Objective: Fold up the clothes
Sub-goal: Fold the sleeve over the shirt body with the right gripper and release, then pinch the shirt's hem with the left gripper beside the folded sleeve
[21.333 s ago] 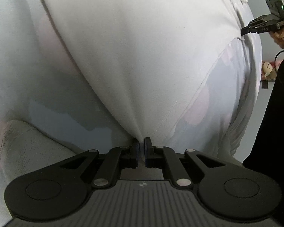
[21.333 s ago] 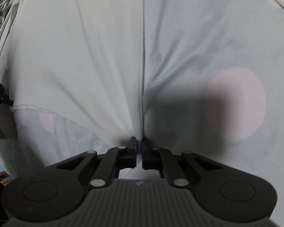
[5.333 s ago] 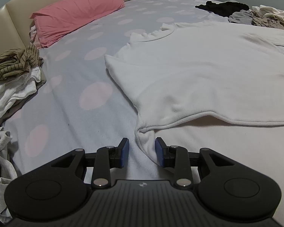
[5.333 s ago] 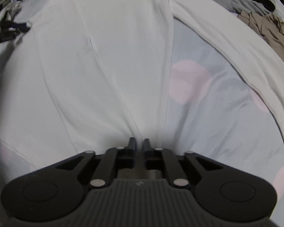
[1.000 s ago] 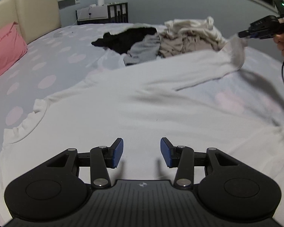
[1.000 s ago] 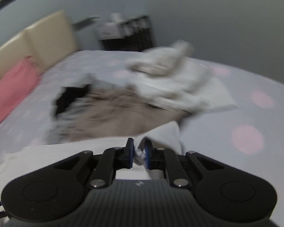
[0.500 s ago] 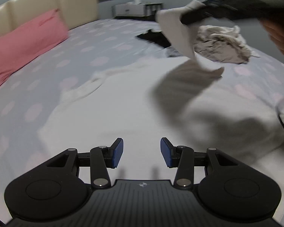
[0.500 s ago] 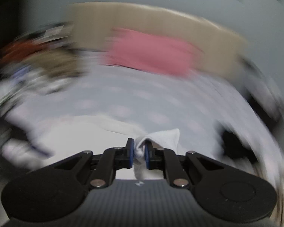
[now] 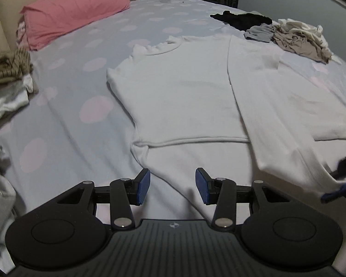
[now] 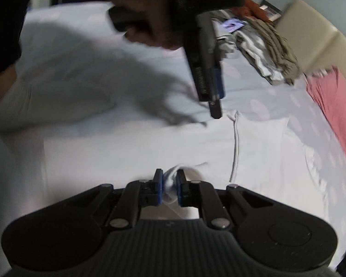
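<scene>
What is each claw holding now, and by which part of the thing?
The right claw is shut on the cuff end of the white long-sleeved top's sleeve, folded across its body. The left claw is open and holds nothing.

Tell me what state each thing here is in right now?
White sweater: spread flat on bed, one sleeve folded across.
Sleeve: cuff pinched by right hand-held gripper.
Left hand-held gripper: open, holding nothing.
Pink pillow: lying against headboard.
Clothes pile: crumpled, unfolded.
</scene>
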`<state>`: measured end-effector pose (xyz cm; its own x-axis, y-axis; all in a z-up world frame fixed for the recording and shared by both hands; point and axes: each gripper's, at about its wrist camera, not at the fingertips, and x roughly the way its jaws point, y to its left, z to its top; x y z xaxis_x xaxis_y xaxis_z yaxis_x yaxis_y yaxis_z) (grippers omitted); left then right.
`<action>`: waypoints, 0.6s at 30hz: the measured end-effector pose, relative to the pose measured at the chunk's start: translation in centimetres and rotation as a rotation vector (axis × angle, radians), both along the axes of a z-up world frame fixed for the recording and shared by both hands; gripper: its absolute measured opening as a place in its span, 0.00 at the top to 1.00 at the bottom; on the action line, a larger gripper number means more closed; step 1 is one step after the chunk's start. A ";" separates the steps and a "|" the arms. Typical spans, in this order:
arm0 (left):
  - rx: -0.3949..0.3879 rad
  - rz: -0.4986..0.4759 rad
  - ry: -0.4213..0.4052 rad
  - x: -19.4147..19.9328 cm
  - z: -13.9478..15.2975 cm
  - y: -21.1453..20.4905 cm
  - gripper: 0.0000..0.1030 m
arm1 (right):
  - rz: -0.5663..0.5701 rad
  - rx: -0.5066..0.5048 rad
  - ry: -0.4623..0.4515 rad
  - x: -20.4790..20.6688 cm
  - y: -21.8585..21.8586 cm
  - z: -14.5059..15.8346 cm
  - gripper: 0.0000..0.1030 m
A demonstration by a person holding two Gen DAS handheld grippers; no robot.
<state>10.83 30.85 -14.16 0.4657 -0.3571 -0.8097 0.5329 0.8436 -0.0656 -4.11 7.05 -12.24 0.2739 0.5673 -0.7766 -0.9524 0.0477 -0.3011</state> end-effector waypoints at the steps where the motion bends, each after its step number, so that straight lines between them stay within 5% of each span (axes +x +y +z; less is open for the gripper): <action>1: -0.011 0.006 0.011 -0.2 -0.1 0.3 0.60 | -0.026 0.009 0.003 0.3 0.1 0.1 0.87; 7: -0.062 -0.003 0.055 -0.5 -0.4 -0.2 0.60 | -0.099 -0.051 -0.077 1.7 1.1 -2.2 0.80; 11: -0.056 -0.037 0.049 -0.5 -0.5 -1.3 0.60 | 0.103 -0.040 -0.096 -1.4 0.7 -3.3 0.67; 14: -0.067 -0.063 0.060 -0.6 -0.7 -2.1 0.60 | 0.229 -0.058 -0.036 -3.7 -0.1 -3.7 0.68; 18: -0.078 -0.115 0.076 -1.4 -0.9 -3.8 0.60 | 0.158 -0.058 0.069 -2.4 -0.3 -3.1 0.68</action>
<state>9.38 27.01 -15.03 0.3561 -0.4682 -0.8087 0.6169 0.7678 -0.1729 -6.53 6.73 -15.36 0.1302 0.5527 -0.8231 -0.9651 -0.1198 -0.2331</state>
